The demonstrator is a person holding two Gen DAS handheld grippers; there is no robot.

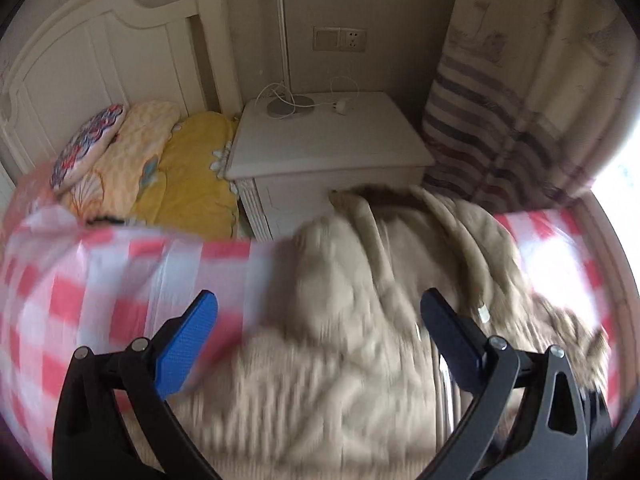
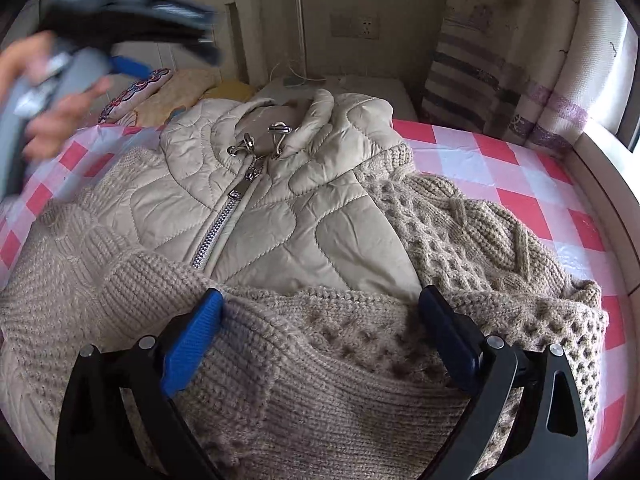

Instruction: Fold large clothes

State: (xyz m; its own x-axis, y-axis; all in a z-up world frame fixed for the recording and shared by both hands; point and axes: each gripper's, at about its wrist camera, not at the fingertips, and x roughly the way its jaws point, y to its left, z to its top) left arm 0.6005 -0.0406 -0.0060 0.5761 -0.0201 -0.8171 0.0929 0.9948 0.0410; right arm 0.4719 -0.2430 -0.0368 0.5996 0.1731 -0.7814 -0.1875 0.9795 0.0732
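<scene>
One beige jacket (image 2: 256, 216) spread across the checked bed cover (image 2: 500, 184), collar toward the far edge.

Knit sleeves folded over its quilted front; bare cover to its right. Right gripper (image 2: 320, 328) gapes wide over the near sleeve, gripping nothing. Left gripper (image 1: 318, 320) likewise spread, empty, above the blurred jacket. One nightstand (image 1: 320, 148) beyond.

1. The left wrist camera looks forward between its own spread fingers (image 1: 200, 316), close above the beige jacket (image 1: 360, 280) (blurred here), facing the white nightstand (image 1: 328, 148) and headboard (image 1: 100, 52).
2. The right wrist camera sits low over the jacket (image 2: 280, 200), facing the same wall.
3. Both views share the checked cloth (image 1: 100, 280), the nightstand, the wall socket (image 1: 354, 40) and the striped curtain (image 1: 480, 120).
</scene>
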